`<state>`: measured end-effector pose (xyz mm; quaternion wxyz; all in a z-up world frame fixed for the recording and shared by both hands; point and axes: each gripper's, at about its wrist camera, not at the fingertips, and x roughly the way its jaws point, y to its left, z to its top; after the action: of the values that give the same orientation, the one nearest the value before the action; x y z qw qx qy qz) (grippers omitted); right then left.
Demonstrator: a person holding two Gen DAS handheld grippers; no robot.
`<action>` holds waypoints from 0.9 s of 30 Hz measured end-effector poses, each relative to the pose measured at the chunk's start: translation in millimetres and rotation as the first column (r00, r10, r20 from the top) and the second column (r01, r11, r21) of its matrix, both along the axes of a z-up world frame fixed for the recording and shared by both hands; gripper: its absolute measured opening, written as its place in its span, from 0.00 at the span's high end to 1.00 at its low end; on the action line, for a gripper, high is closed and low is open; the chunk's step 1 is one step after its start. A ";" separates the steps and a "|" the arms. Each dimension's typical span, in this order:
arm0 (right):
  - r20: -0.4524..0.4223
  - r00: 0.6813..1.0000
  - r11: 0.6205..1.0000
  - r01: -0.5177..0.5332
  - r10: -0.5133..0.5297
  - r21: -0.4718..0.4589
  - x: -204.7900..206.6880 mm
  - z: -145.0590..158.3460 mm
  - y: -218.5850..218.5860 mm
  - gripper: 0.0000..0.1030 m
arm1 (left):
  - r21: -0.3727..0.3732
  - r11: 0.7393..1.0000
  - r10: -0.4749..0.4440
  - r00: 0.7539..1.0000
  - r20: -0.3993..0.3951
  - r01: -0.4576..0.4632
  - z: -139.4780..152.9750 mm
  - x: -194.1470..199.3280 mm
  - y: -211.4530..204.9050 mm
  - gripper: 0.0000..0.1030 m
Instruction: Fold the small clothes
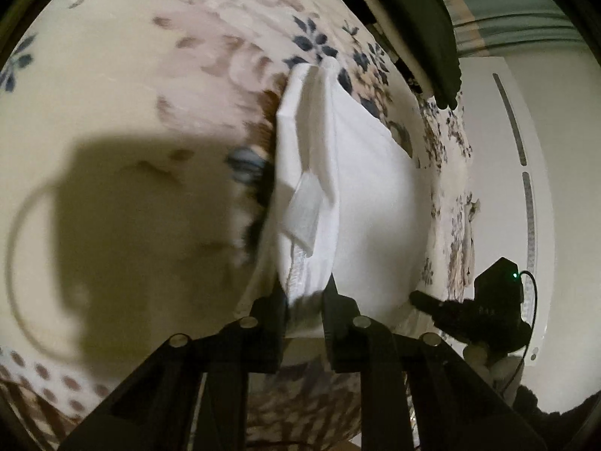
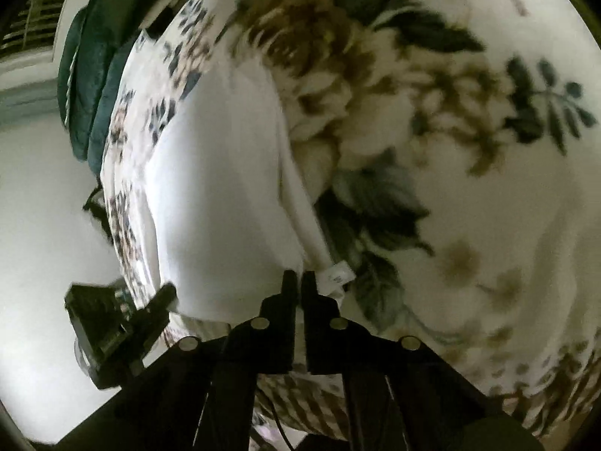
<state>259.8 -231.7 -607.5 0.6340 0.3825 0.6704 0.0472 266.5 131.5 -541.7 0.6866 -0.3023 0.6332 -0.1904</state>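
Observation:
A small white garment (image 1: pixel 360 188) lies partly folded on a floral bedspread (image 1: pixel 131 75), with a folded flap and a stitched hem near its near end. My left gripper (image 1: pixel 306 293) is shut on the garment's near hem edge. In the right wrist view the same white garment (image 2: pixel 218 173) stretches away from my right gripper (image 2: pixel 298 282), whose fingers are closed on its near edge beside a small white label (image 2: pixel 338 276). The other gripper shows at the side of each view, in the left wrist view (image 1: pixel 469 308) and in the right wrist view (image 2: pixel 124 319).
The floral bedspread (image 2: pixel 450 112) covers the bed. A stack of folded dark and white clothes (image 1: pixel 417 26) sits at the far bed edge, dark green in the right wrist view (image 2: pixel 90 75). A white appliance or panel (image 1: pixel 518 173) stands beside the bed.

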 end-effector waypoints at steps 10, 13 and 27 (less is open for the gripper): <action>-0.026 0.999 0.999 0.026 -0.025 0.041 1.5 4.3 -33.0 0.94 | 0.005 0.986 0.168 0.977 -0.133 -0.169 -9.5 -24.9 51.5 0.59; -0.052 0.999 0.993 0.021 -0.015 0.115 -7.2 3.1 -16.7 0.62 | -0.170 0.944 0.249 0.947 -0.201 -0.284 -17.0 -46.5 39.6 0.45; -0.179 0.934 0.890 0.350 -0.308 0.291 -40.0 -53.5 17.9 0.88 | -0.291 0.773 0.484 0.821 -0.302 -0.563 -55.9 -65.4 20.5 0.76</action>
<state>219.8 -213.8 -661.0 0.5183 0.5901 0.6186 0.0219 201.1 152.0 -597.6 0.5726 -0.6086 0.5444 -0.0727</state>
